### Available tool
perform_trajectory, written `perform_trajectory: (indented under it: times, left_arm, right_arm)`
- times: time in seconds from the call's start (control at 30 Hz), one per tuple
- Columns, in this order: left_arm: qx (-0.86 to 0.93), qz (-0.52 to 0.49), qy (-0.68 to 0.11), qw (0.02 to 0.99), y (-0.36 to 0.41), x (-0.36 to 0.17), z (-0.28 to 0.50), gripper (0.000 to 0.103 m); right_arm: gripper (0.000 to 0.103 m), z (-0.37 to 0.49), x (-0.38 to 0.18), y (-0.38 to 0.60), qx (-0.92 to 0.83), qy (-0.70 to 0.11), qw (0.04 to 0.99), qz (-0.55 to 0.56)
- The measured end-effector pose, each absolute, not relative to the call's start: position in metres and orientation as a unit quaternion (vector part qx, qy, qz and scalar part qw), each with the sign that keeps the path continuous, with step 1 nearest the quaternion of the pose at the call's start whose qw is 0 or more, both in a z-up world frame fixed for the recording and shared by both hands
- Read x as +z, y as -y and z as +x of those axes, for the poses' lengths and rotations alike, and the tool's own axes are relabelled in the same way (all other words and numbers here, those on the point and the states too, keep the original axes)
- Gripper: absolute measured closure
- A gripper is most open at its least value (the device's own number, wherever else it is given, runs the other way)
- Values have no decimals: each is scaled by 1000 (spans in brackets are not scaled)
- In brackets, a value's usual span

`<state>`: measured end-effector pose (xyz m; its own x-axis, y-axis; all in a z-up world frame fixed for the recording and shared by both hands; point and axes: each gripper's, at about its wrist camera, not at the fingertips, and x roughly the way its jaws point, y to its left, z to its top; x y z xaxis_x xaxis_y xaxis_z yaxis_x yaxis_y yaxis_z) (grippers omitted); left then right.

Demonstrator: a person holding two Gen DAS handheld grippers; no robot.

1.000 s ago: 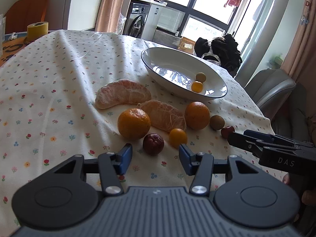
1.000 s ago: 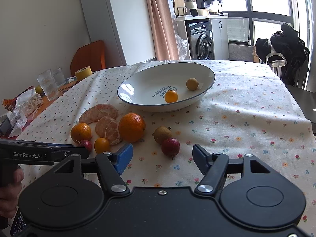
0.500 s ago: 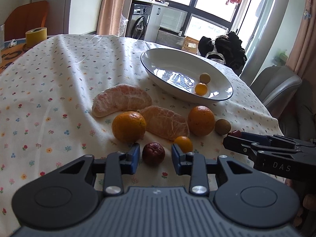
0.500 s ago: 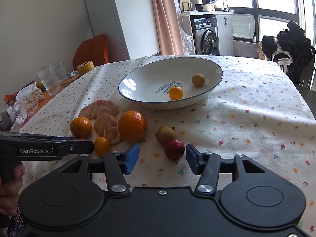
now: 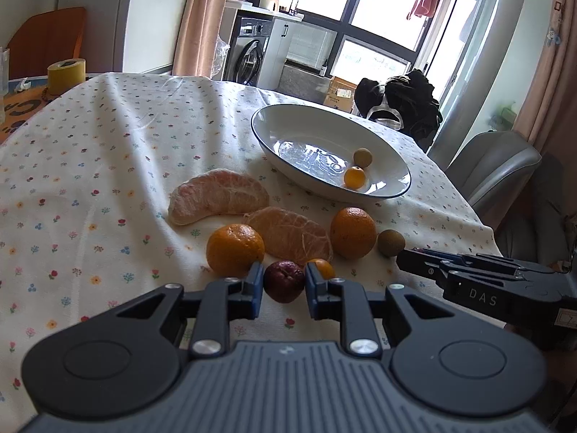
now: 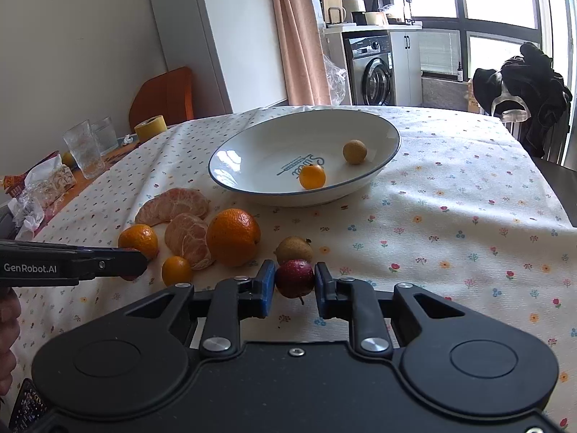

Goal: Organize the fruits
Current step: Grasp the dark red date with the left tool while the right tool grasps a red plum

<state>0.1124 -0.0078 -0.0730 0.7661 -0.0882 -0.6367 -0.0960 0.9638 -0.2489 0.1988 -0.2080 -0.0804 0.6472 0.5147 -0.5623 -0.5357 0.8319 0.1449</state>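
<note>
My left gripper (image 5: 283, 288) is shut on a dark red fruit (image 5: 283, 281) that rests on the floral tablecloth. My right gripper (image 6: 294, 287) is shut on a second red fruit (image 6: 294, 278), just in front of a brown fruit (image 6: 294, 249). Beyond them lie two oranges (image 5: 235, 249) (image 5: 352, 232), two peeled citrus pieces (image 5: 218, 196) (image 5: 288, 234) and a kumquat (image 5: 322, 267). The white bowl (image 5: 259, 133) farther back holds a kumquat (image 5: 355, 177) and a small tan fruit (image 5: 362, 157). Each gripper shows side-on in the other's view.
A yellow tape roll (image 5: 66, 75), drinking glasses (image 6: 84, 148) and snack wrappers (image 6: 43, 184) sit at the table's far left. A grey chair (image 5: 494, 166) and a chair draped in black clothing (image 6: 523, 86) stand past the right edge.
Both grippers moved forward over the cloth and narrowed from wide open until each closed on its red fruit. The other fruits stayed put.
</note>
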Motion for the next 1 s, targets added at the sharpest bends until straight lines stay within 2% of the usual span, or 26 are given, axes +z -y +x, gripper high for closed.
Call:
perform_trajectory:
  times: [1.0]
  left_arm:
    - [22, -132, -281, 950, -10, -34, 104, 80]
  right_arm:
    - [81, 193, -35, 185, 320, -249, 914, -31]
